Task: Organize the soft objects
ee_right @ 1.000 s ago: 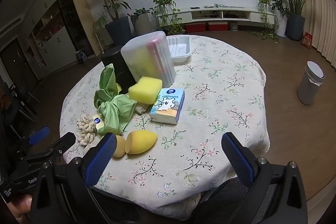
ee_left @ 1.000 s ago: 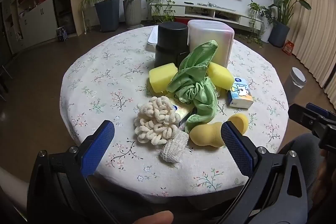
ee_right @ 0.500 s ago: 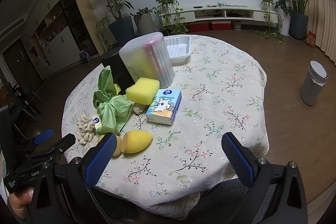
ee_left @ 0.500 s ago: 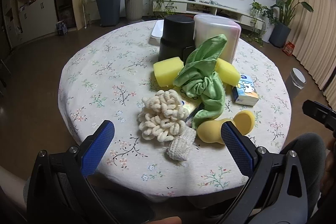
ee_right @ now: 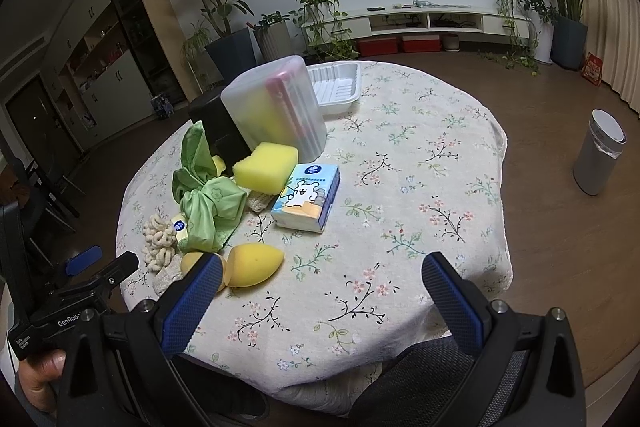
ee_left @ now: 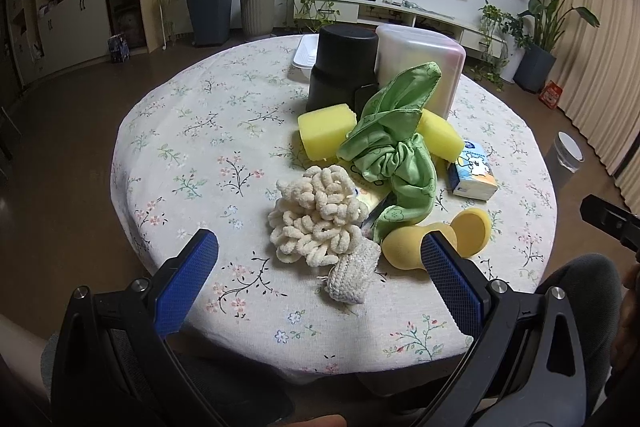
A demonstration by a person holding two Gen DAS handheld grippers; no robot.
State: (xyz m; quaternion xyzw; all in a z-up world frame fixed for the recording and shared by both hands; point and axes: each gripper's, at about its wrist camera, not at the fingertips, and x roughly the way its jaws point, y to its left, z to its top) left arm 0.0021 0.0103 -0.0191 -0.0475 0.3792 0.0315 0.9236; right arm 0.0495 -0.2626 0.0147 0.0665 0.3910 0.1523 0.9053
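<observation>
Both claws hang wide and empty at the near table edge. Left gripper (ee_left: 319, 251) frames the loop mitt (ee_left: 316, 215) at frame centre, green cloth (ee_left: 390, 151) just above. Right gripper (ee_right: 322, 273) has the yellow egg sponge (ee_right: 254, 264) beside its left finger; only its view shows the white tray (ee_right: 335, 83).

Right hand-held gripper (ee_right: 322, 273) hangs wide open above the worktop (ee_right: 420, 187); tissue pack (ee_right: 307, 197) touches a yellow sponge (ee_right: 266, 167).
</observation>
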